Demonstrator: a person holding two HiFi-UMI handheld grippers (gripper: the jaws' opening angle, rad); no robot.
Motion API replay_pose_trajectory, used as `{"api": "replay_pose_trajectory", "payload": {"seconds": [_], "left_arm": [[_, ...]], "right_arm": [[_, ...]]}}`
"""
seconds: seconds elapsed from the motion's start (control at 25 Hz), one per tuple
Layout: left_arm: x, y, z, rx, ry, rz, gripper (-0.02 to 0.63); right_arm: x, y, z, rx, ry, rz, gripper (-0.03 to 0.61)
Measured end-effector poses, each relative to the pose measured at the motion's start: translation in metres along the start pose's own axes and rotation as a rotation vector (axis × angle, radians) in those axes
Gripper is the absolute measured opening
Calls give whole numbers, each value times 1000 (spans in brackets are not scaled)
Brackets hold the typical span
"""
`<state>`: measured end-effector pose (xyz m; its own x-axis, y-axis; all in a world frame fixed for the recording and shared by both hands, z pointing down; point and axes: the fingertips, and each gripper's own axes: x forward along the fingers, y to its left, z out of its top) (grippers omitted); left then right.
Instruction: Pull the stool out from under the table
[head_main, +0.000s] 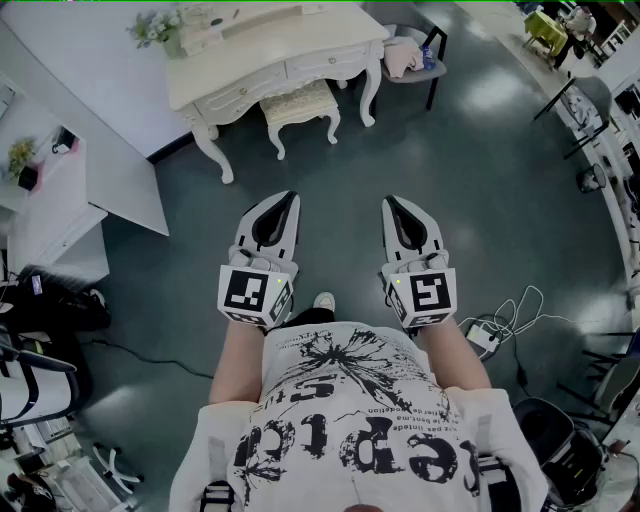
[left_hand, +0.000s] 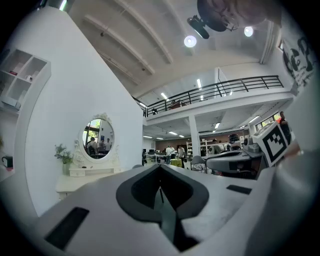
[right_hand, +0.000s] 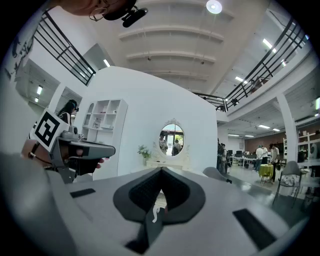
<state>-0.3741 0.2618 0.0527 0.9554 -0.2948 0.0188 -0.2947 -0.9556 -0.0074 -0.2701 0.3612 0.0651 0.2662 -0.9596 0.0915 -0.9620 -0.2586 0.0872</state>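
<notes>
The cream stool (head_main: 300, 105) with its padded seat is tucked partly under the cream dressing table (head_main: 270, 50) at the far side of the grey floor. Both grippers are held level in front of my body, side by side, well short of the stool. My left gripper (head_main: 293, 194) is shut with nothing in it, its tips meeting (left_hand: 160, 167). My right gripper (head_main: 388, 201) is likewise shut and empty (right_hand: 161, 170). The table's oval mirror (right_hand: 172, 140) shows ahead in both gripper views; the stool is hidden there behind the jaws.
A grey chair (head_main: 410, 55) with pink cloth on it stands right of the table. A white partition and shelf unit (head_main: 60, 200) lie to the left. A power strip with cables (head_main: 490, 335) is on the floor at my right. A flower vase (head_main: 160, 28) sits on the table.
</notes>
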Motion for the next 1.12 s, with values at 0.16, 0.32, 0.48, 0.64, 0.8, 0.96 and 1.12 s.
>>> {"api": "replay_pose_trajectory", "payload": {"seconds": [0.16,0.32,0.48,0.64,0.8,0.96,1.12], "left_arm": [[3,-4,1,-5,0,0,17],[8,0,-1,-15,2,1,17],[14,11,-8,-25,7,-1,17],[26,32,-16,-38,4,-4,17],[36,52,-23,-45,6,-14,17],[51,70,-32,-54,21,-3,17],[75,85,-39,-60,42,19,17]], "right_arm": [[-1,-5,-1,-3,8,4,15],[5,-5,-4,-6,22,10,15],[18,-4,-12,34,41,8,15],[40,-7,-17,55,42,-12,15],[59,-6,-22,40,53,-30,15],[81,-13,-31,38,72,-34,15],[112,-27,-35,40,85,-2,15]]}}
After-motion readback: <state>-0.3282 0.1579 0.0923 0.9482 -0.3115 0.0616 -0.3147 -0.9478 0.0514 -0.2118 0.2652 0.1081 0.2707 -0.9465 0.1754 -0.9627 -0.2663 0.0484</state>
